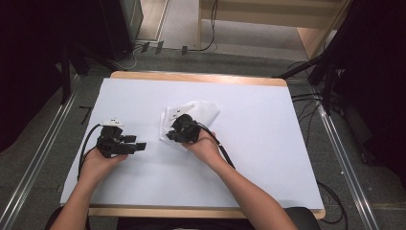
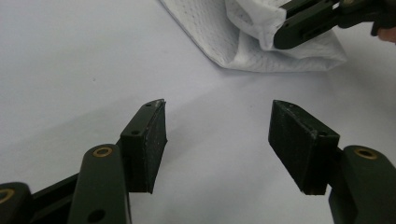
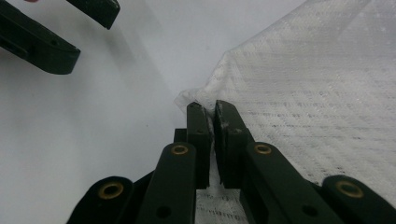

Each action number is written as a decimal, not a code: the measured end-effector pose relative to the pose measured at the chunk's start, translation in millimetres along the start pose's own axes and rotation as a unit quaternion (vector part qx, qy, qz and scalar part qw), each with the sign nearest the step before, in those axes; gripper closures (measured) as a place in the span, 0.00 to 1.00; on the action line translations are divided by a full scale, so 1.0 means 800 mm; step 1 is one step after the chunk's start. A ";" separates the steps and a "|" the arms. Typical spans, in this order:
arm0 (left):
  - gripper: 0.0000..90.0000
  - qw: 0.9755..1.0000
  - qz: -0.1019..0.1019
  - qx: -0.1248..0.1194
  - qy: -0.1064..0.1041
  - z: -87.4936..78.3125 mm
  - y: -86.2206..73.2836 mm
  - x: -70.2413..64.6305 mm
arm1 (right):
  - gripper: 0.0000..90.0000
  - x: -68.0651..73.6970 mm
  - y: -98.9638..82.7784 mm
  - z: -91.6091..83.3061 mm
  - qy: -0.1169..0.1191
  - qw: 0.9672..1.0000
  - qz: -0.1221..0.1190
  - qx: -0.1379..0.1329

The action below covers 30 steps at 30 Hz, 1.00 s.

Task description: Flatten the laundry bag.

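Note:
A white woven cloth (image 1: 201,111) lies crumpled on the white table sheet (image 1: 268,143) just past the middle. My right gripper (image 1: 168,136) sits at its near left edge. In the right gripper view the jaws (image 3: 212,109) are pressed together with a thin fold of the cloth (image 3: 317,93) pinched between the pads. My left gripper (image 1: 141,146) rests on the sheet to the left, pointing right toward the cloth. Its jaws (image 2: 217,140) stand wide apart with only bare sheet between them. The cloth (image 2: 243,46) and the right gripper (image 2: 280,39) lie ahead of it.
A wooden table edge (image 1: 196,76) borders the sheet at the far side. Cables trail from both grippers toward the person. Dark stands and floor cables (image 1: 311,103) flank the table. The left gripper's open jaws (image 3: 93,32) show at the top left of the right gripper view.

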<state>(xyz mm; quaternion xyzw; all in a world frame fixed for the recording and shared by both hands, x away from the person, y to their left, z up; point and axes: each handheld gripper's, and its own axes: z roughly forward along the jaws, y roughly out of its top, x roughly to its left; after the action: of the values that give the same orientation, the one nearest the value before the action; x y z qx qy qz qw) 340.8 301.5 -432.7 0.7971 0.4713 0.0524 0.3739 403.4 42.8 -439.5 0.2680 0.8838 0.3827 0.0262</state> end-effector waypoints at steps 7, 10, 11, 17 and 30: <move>0.46 1.000 0.004 -0.001 -0.006 0.007 0.006 -0.007 | 0.96 -0.001 -0.002 -0.023 0.005 1.000 0.005 -0.020; 0.57 1.000 -0.002 0.001 -0.019 0.012 0.012 -0.010 | 0.96 0.001 -0.004 -0.030 0.004 1.000 0.001 -0.024; 0.63 1.000 -0.003 0.000 -0.022 0.015 0.015 -0.012 | 0.96 0.001 -0.006 -0.031 0.004 1.000 0.000 -0.026; 0.94 0.999 0.010 0.002 -0.038 0.031 0.036 -0.021 | 0.96 -0.003 -0.018 -0.035 0.007 0.999 0.012 -0.031; 1.00 0.999 0.011 0.025 -0.047 0.089 0.053 -0.028 | 0.96 -0.004 -0.031 -0.035 0.006 0.999 0.015 -0.032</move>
<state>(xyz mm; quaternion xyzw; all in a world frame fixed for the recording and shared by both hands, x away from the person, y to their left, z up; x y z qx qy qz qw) 389.7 232.8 -450.4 0.8129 0.4455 0.0073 0.3750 387.9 8.6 -437.2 0.2777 0.8673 0.4124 0.0243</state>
